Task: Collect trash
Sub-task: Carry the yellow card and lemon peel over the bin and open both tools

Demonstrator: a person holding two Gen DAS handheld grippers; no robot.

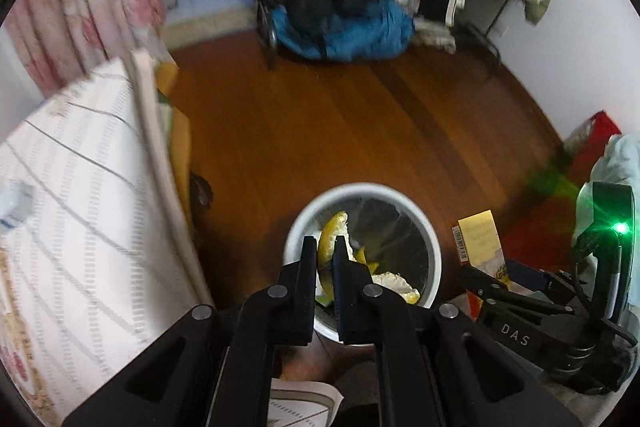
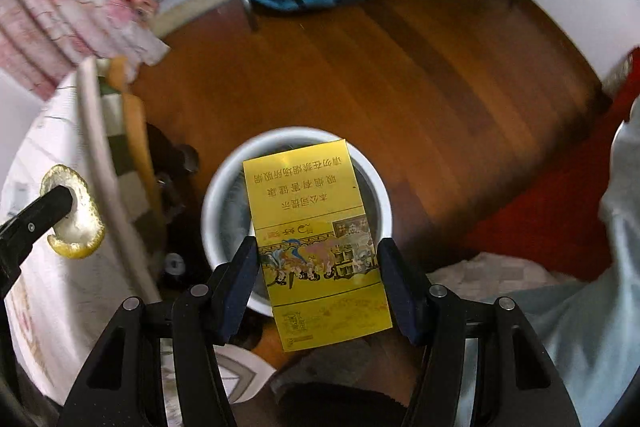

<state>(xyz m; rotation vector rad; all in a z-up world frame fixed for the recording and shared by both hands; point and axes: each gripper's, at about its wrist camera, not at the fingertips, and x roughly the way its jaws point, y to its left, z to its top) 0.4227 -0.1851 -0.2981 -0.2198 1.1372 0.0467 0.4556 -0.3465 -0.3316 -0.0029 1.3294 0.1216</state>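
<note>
In the left wrist view my left gripper is shut on a curled yellow citrus peel, which shows in front of the white round bin on the floor. The right wrist view has the same peel at the far left, over the cloth edge and beside the bin. My right gripper is shut on a flat yellow cigarette box, held by its two long sides above the bin. The box also appears at the right of the left wrist view. A grey liner lines the bin.
A surface under white striped cloth borders the bin on the left. Bare wooden floor stretches behind it. A blue bag and hanging clothes stand at the back wall. Red fabric and a light blue sleeve lie at the right.
</note>
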